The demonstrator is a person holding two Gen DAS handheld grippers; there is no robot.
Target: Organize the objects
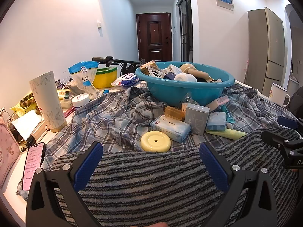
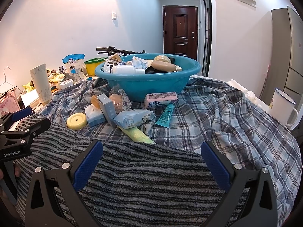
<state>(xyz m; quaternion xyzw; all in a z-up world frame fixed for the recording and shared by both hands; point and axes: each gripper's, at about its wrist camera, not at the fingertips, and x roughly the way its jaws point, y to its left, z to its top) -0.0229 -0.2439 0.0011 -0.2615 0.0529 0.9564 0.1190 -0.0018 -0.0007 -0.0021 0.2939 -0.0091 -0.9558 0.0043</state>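
A teal basin full of small items stands on a crumpled plaid shirt. In front of it lie a yellow disc, a grey box, tissue packs, a pink box and a teal tube. A striped fleece cloth covers the near side. My left gripper and right gripper both hover open over the fleece, holding nothing, side by side.
At the left stand a tall white tumbler, a lit phone, a sugar bag, a yellow container and a pink pouch. A white enamel mug sits at the right edge.
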